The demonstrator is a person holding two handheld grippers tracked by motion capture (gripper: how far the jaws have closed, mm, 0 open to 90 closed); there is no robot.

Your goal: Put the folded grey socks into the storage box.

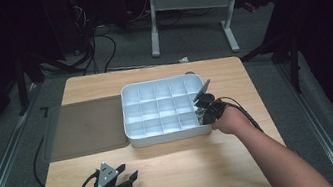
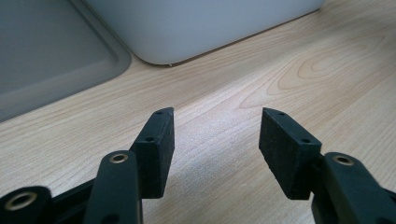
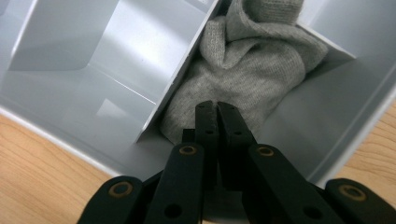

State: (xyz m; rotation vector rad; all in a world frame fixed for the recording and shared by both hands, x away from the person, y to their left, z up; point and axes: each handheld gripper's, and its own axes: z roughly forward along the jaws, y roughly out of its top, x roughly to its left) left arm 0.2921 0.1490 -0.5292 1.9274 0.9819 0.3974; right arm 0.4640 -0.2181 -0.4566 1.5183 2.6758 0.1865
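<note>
Scene: light wood worktop point(image 1: 176, 168), white divided organiser tray point(image 1: 161, 136) near its middle, flat grey lid point(image 1: 86, 126) lying just left of the tray and touching its side.

Right hand-held gripper point(image 3: 217, 106): mine, reaching into the tray's near right corner compartment, seen in the high view at point(image 1: 204, 113). Jaws clenched, pads pressed flat together with no gap in the right gripper view. Tips sit at the near edge of the cloth; whether any fabric is pinched between them I cannot tell.

Grey knitted cloth point(image 3: 252, 60): bunched and folded inside that corner compartment, pressed against the divider wall on one side and the outer tray wall on the other, lying just past my right jaw tips.

Neighbouring compartment point(image 3: 88, 79): bare white floor, separated from the cloth by a thin divider.

Left hand-held gripper point(image 2: 217, 140): mine, released, jaws wide apart with bare wood between them, low over the worktop near its front left, at point(image 1: 123, 177) in the high view. Well apart from the tray; tray corner point(image 2: 187, 32) and lid edge point(image 2: 60, 60) lie ahead of it.

Right forearm point(image 1: 271, 158): comes in from the bottom right, angled toward the tray corner.
</note>
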